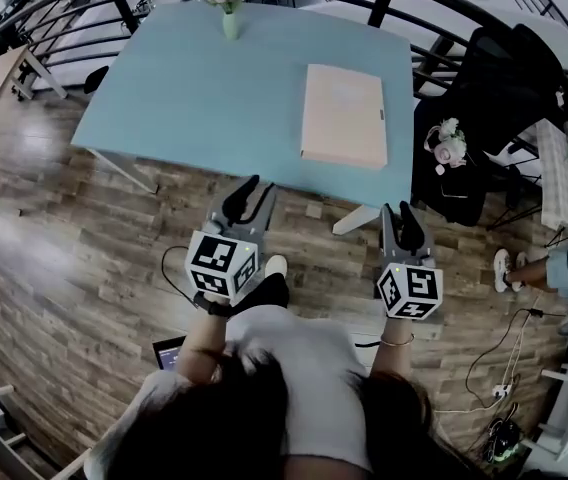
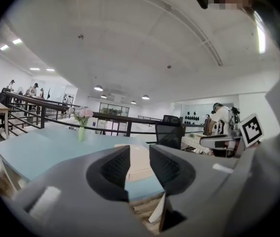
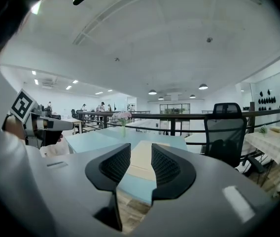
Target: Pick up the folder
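Your flat, tan folder (image 1: 343, 116) is a rectangle lying on the smooth blue table (image 1: 194, 88), near its right edge and well ahead of both claws. Your left claw (image 1: 259, 188) and right claw (image 1: 396, 211) hang over the wooden floor (image 1: 84, 228). Each is spread a little, with nothing between its ribbed black pads (image 3: 116, 164).

An open-plan office on a loft floor: office chair (image 3: 227, 126) at right, railing (image 3: 179, 115) past the tabletop (image 1: 184, 98), far desks (image 3: 96, 114) with people (image 3: 101, 105), ceiling lights (image 3: 152, 92).
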Demonstrator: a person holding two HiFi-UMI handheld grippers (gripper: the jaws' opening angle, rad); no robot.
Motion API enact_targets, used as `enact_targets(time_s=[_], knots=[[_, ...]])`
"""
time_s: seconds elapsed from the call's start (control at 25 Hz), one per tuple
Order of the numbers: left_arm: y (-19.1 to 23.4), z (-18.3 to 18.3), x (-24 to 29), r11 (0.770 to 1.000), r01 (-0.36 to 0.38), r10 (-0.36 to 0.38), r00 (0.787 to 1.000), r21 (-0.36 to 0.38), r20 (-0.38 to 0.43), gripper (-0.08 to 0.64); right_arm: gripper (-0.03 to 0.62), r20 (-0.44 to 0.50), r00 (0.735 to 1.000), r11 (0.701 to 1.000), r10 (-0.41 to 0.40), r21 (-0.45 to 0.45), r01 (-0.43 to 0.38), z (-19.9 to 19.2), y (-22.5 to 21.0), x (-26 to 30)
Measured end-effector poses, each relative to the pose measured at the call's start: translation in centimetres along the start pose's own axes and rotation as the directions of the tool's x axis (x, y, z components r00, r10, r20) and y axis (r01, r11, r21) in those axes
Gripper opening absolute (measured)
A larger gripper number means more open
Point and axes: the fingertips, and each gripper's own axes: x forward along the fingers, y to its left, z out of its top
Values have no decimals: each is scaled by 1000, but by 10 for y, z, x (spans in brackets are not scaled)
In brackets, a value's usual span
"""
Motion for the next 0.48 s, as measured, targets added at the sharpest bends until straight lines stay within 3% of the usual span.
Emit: enact_targets(time_s=[0.48], knots=[[61, 8, 56, 999, 45, -46, 998, -22, -43, 138, 117, -48, 997, 998, -62, 25, 63, 5, -8, 70]])
